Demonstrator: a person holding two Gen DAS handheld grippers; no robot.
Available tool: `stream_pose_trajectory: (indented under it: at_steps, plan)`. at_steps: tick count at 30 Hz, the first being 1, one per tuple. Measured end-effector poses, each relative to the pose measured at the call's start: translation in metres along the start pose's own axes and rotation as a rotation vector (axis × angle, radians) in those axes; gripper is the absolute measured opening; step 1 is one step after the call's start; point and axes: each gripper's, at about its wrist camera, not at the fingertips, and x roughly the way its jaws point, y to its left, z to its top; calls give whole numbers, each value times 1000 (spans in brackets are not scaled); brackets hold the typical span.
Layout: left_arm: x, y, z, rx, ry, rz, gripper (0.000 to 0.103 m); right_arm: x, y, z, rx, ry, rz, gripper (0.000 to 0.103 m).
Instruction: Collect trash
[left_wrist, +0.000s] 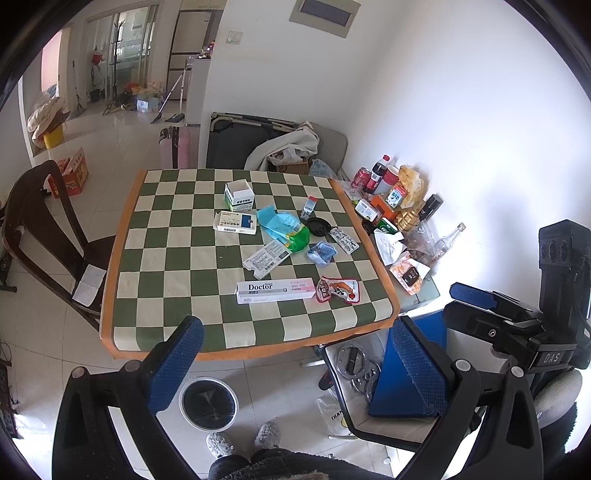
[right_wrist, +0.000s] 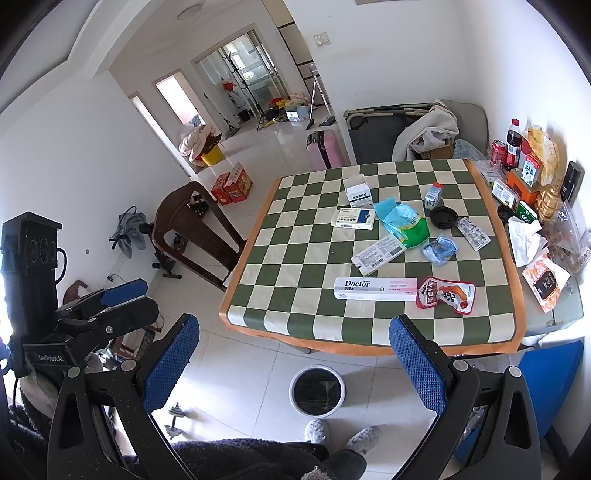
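Both grippers, left (left_wrist: 295, 363) and right (right_wrist: 293, 362), hover fingers wide and empty; flat wrapper (right_wrist: 446, 294) may slip, missing bin (right_wrist: 317, 390) below desk (right_wrist: 258, 328).

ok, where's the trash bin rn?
On the floor just off the table's near edge: trash bin, low centre in the right wrist view, beside the person's slippers.
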Motion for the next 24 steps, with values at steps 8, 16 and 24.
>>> stream_pose_trajectory:
  at_steps: [8,16,24]
  plan:
    - [0,0,-1,2,-4,0,103,-1,-2,0,0,-1,5,103]
    - [0,-1,0,4,-7,1,103,-1,-3,0,0,-3,7,103]
    - [-9,-7,5,8,-8,-1,103,-2,-2,1,1,-4,10,103]
